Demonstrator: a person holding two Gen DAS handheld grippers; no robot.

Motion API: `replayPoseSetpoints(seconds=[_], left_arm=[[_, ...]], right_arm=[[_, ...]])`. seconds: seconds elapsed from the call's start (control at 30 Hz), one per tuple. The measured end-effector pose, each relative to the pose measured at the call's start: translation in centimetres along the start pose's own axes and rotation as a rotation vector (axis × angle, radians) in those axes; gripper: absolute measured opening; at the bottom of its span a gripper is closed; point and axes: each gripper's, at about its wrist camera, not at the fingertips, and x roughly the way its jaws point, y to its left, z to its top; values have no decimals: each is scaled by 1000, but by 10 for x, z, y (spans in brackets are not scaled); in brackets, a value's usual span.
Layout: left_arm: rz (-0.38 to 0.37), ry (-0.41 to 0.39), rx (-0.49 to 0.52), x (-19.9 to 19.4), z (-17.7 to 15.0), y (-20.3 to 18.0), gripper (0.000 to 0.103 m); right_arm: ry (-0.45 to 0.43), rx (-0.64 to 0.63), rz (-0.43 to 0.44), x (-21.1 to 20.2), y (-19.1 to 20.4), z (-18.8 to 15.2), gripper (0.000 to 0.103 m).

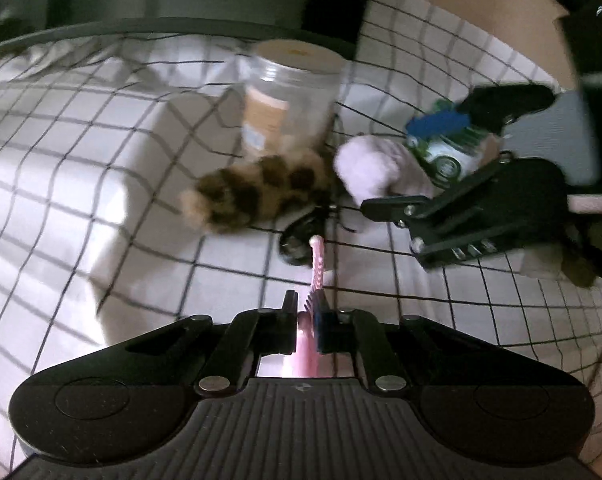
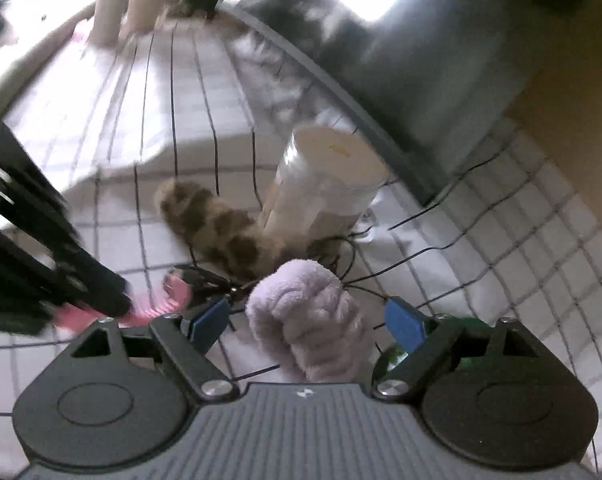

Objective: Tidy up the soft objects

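Note:
My left gripper [image 1: 305, 304] is shut on a thin pink ribbed piece [image 1: 316, 264] that sticks out ahead of its fingers; the same pink piece [image 2: 173, 292] shows under the left gripper's black body in the right wrist view. A lilac plush roll [image 2: 309, 320] lies between the blue pads of my right gripper [image 2: 307, 316], with small gaps on both sides. In the left wrist view the right gripper [image 1: 409, 164] straddles the lilac roll [image 1: 369, 168] and a green-and-white printed item [image 1: 441, 156]. A leopard-print fluffy piece [image 1: 257, 192] [image 2: 221, 232] lies beside the roll.
Everything rests on a white cloth with black grid lines [image 1: 101, 160]. A clear jar with a beige lid [image 1: 289, 92] [image 2: 325, 184] stands just behind the leopard piece. A small black clip with thin cords [image 1: 297, 240] lies near the pink piece. A dark grey edge [image 2: 381, 92] bounds the cloth.

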Motion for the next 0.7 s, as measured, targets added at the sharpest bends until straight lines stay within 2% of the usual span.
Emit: replayPoseSetpoints(seconds=[0.07,0.1,0.13,0.2,0.37,0.53,0.6,0.67,0.7], left_arm=[[2,-10,-25,-4,-4,7,10],[1,-13,-34,-5,-5,8,9],[-1,-15,-39,-7,-7,8,9],[-3,-18,-40,-7,-8,9,9],[-8,-39,-22,-12,-5,5,9],[-4,-55,19,-18,2,-5,9],[3,-20,27,-13,1,-8,10],[59,9,16,-8,-2,-8,9],[63,26,1,-6,-4,-6,10]], right_arm=[[62,26,23,18,-9,4,73],[87,49,40,22,-13,4,54],[106,73,58,24,-16,4,43],[105,90,61,18,-14,4,32],[70,143,112,-17,-3,2,29],[53,223,124,-48,-6,-9,29],[59,242,108,-53,-7,-15,29],[72,265,95,-55,-5,-24,29],[80,274,90,-57,-4,-29,29]])
